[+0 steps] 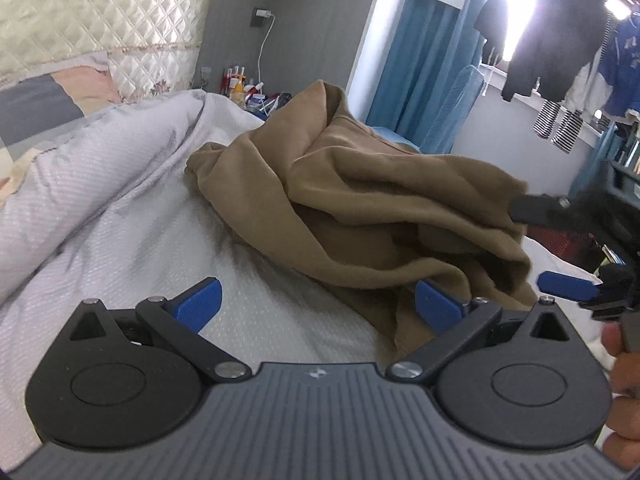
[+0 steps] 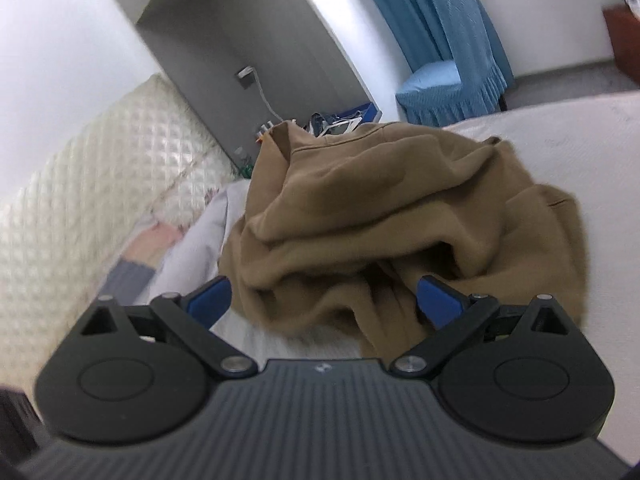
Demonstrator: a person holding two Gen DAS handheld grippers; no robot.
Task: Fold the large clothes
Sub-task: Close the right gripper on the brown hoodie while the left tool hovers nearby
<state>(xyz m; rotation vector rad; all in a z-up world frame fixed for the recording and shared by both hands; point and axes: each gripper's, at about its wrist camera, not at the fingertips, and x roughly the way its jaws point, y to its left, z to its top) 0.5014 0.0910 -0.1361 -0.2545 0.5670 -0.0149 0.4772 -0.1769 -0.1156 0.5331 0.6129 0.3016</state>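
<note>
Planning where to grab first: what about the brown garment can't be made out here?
- Crumpled brown fleece garment: sleeves and hem lost in its own folds, both views.
- Its near edge: hidden behind the right tongs, right wrist view, motion-blurred.
- Its right side: covered by the other tongs' black finger, left wrist view.
</note>
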